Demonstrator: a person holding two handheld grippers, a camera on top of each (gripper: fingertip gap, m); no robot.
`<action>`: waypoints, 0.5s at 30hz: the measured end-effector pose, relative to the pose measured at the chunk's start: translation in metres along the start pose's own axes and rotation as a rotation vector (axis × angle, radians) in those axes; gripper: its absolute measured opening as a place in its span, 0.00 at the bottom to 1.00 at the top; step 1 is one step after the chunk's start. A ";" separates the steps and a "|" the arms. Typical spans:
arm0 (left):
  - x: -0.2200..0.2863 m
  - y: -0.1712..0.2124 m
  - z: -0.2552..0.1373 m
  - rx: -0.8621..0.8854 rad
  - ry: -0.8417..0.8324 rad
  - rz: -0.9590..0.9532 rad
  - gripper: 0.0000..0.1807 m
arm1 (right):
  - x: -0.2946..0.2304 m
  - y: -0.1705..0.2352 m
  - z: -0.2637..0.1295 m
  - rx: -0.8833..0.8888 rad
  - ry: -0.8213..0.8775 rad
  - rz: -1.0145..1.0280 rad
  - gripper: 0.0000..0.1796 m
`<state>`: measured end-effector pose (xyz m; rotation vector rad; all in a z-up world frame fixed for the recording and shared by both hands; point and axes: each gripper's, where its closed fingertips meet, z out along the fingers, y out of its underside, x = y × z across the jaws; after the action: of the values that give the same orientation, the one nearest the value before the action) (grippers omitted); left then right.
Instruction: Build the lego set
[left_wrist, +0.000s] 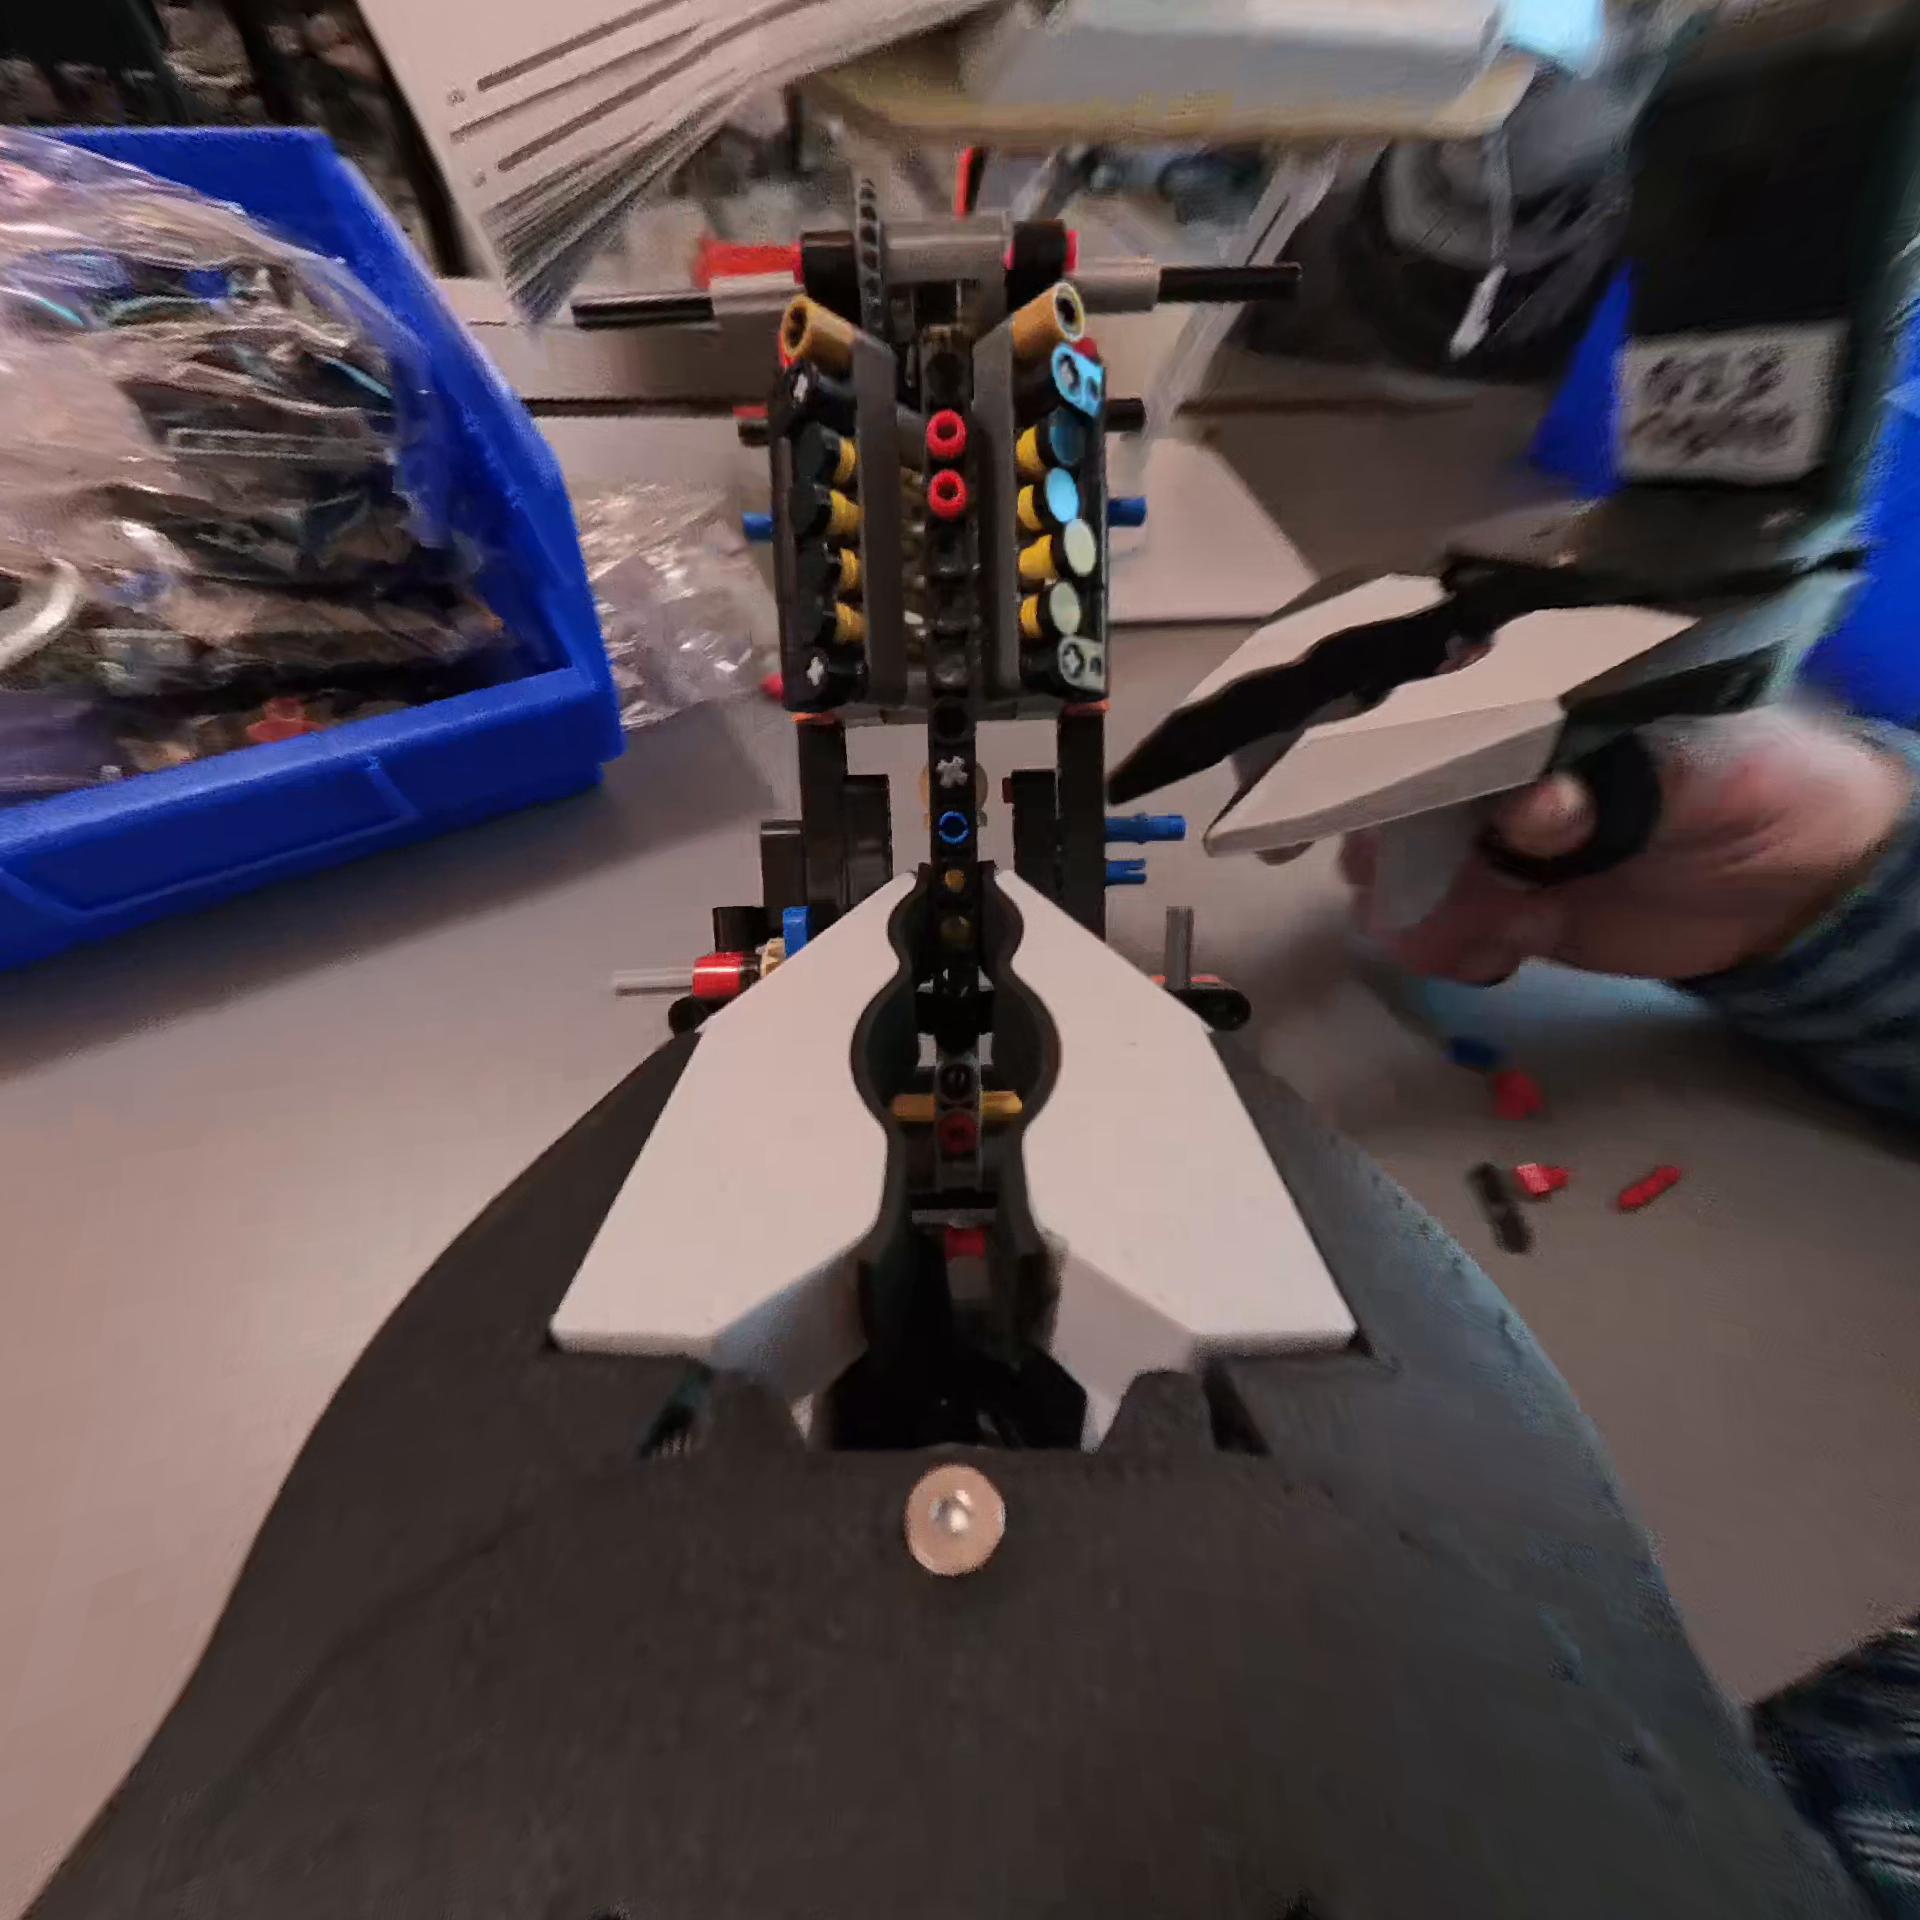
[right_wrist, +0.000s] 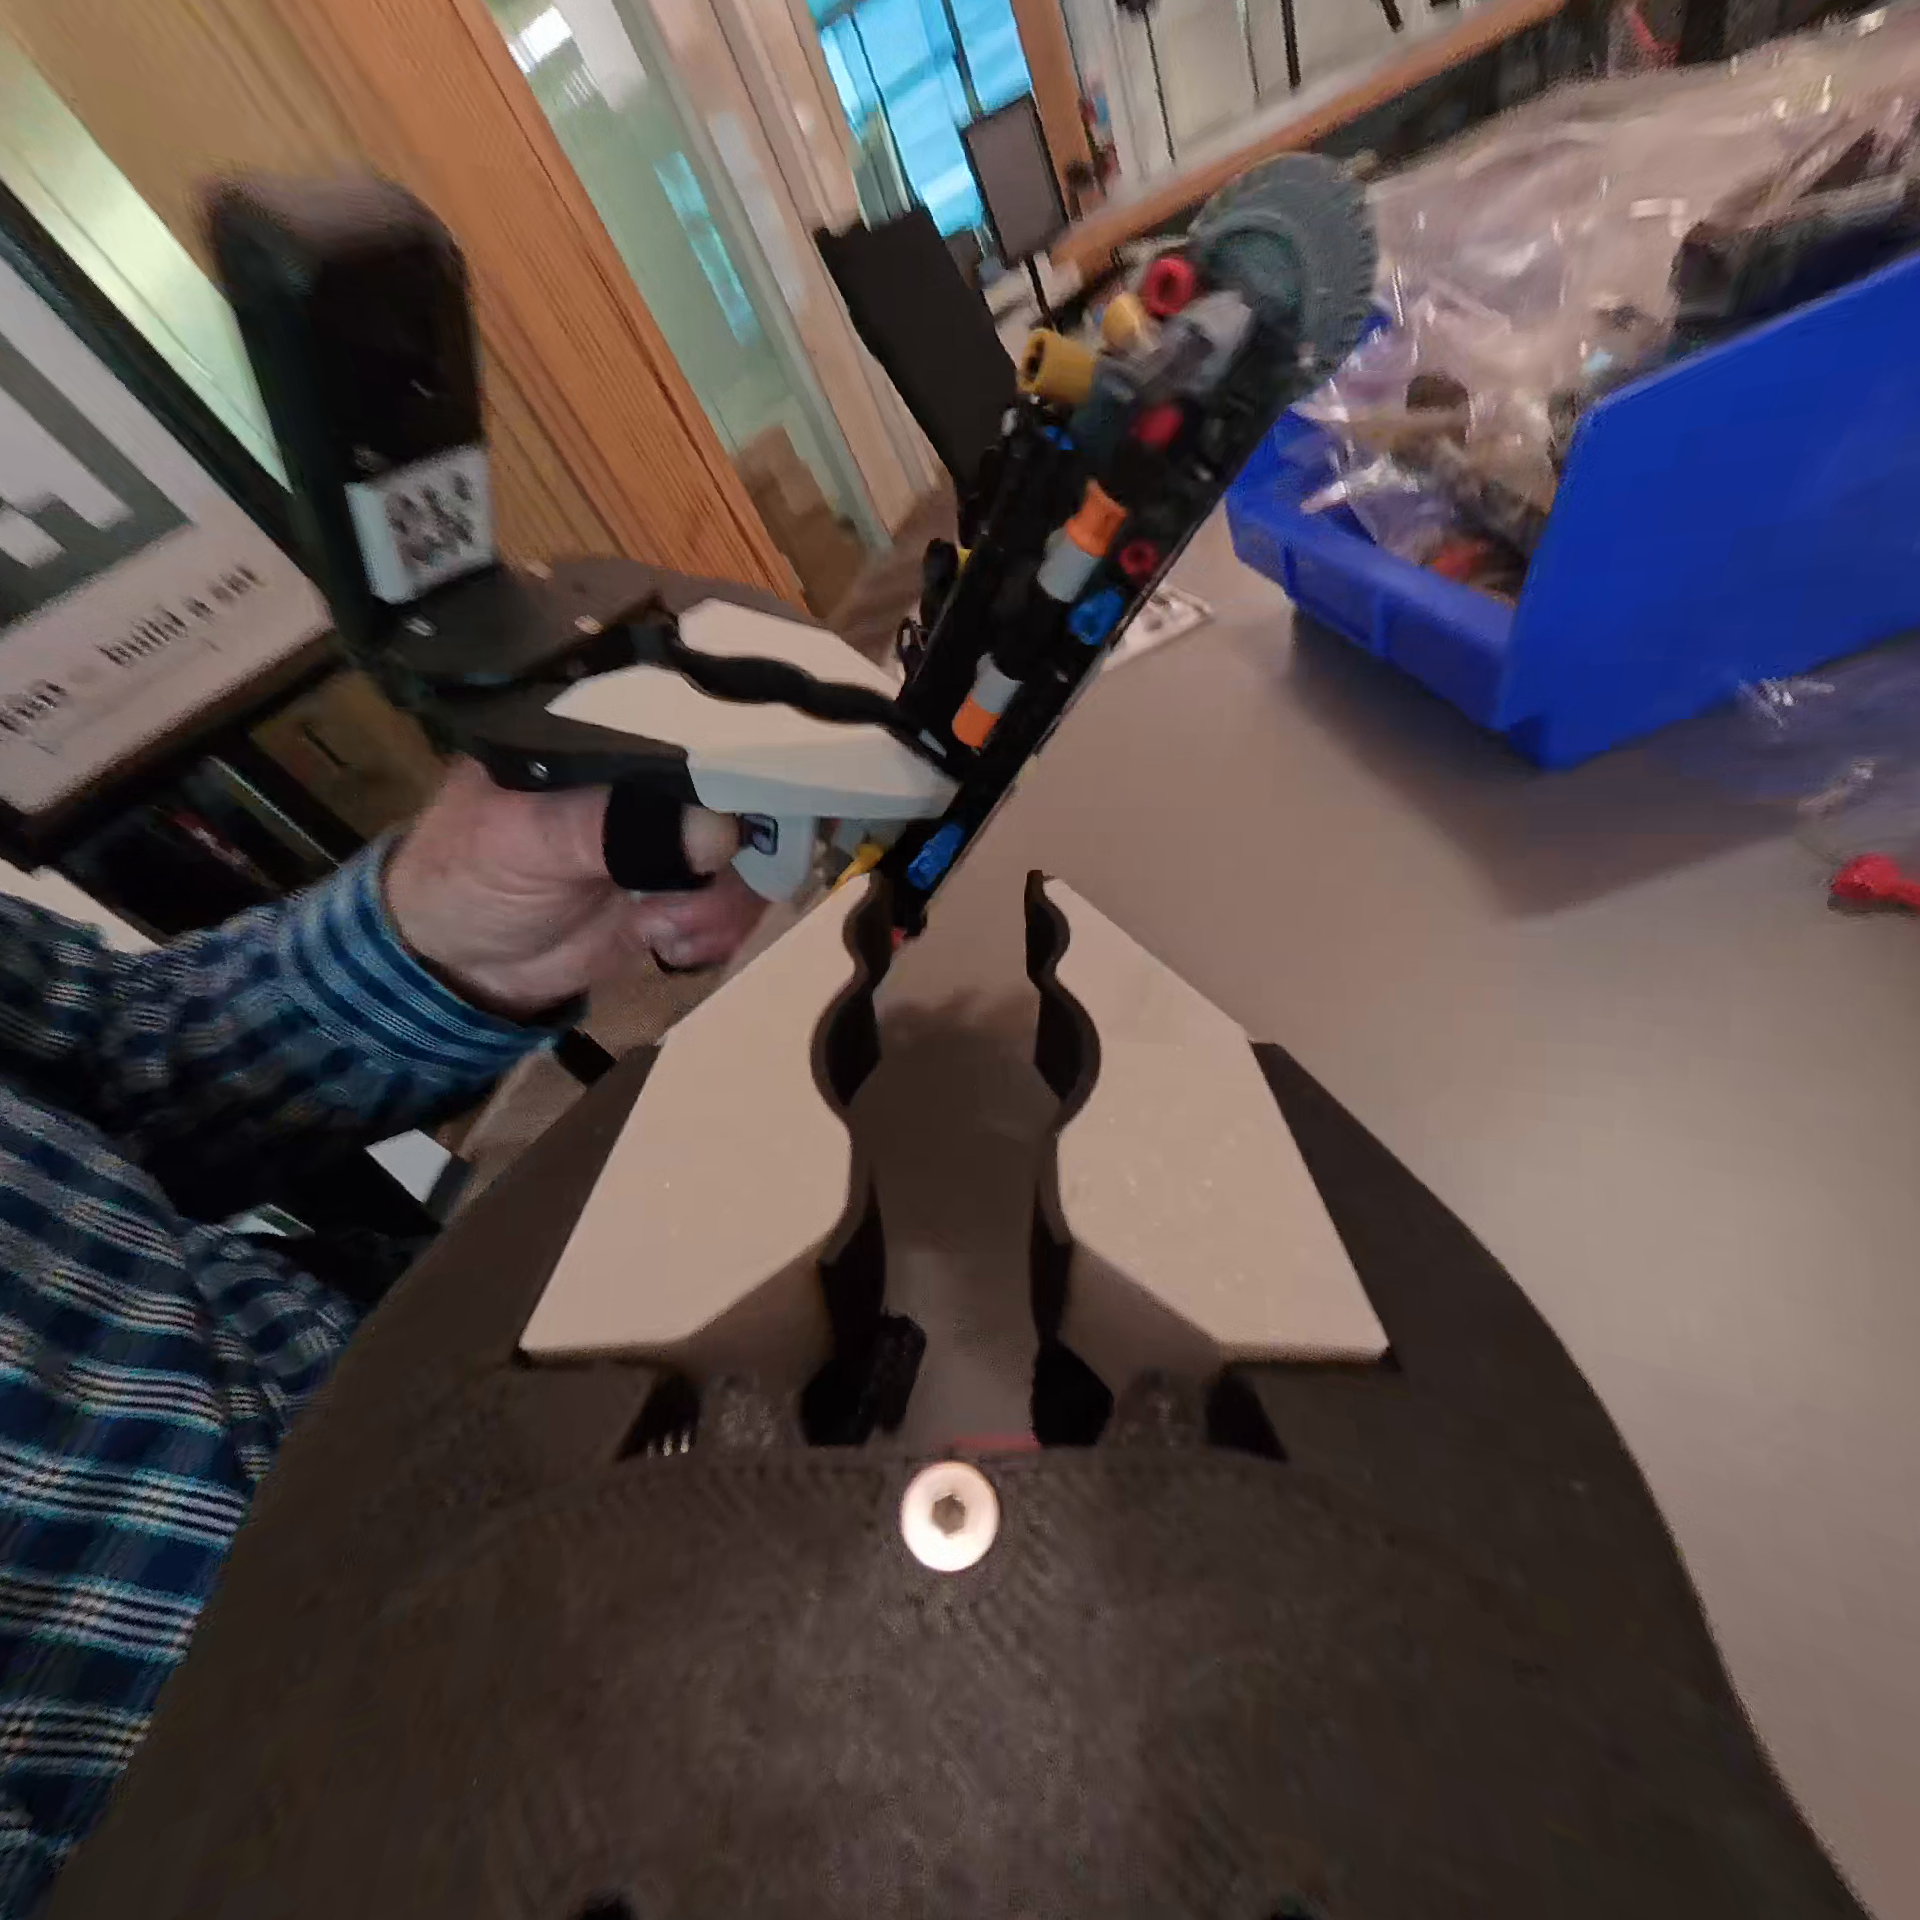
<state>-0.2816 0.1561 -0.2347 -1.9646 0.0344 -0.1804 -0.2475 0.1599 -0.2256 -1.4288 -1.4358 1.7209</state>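
Gripping the lower spine of the lego model (left_wrist: 940, 540), the left tool (left_wrist: 954, 883) has its two white fingers (left_wrist: 769, 1122) clamped on the black beam that runs down the model's middle. In the left wrist view the model stands upright above the grey table (left_wrist: 260, 1195), with rows of yellow, black and pale blue pegs on either side and two red pegs in the centre. A blue bin (left_wrist: 312, 769) full of clear bags of parts sits to the left, near the model. To the right, the right tool (left_wrist: 1174, 800) hangs close beside the model, its fingers apart and nothing between them, held by a hand (left_wrist: 1683, 862). Small red and black loose pieces (left_wrist: 1538, 1179) lie on the table below that hand.

From the right wrist view, the right tool (right_wrist: 951, 894) shows its fingers spread, empty, above the table (right_wrist: 1455, 1143). Ahead, the model (right_wrist: 1101, 520) leans tilted, held at its lower end by the left tool (right_wrist: 925, 748), with a hand (right_wrist: 540, 894) and a blue checked sleeve (right_wrist: 208, 1091) behind it. The blue bin (right_wrist: 1662, 623) stands to the right.
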 end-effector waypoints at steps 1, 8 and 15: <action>0.003 -0.002 0.000 0.015 0.034 -0.030 0.03 | -0.002 -0.005 -0.002 0.026 -0.031 0.006 0.13; 0.026 -0.016 -0.003 0.101 0.202 -0.129 0.02 | -0.016 -0.019 -0.007 0.106 -0.220 0.034 0.18; 0.037 -0.022 -0.004 0.149 0.285 -0.184 0.02 | -0.029 -0.026 -0.012 0.144 -0.328 0.042 0.15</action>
<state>-0.2471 0.1576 -0.2088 -1.7798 0.0252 -0.5678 -0.2332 0.1489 -0.1890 -1.1471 -1.4151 2.1149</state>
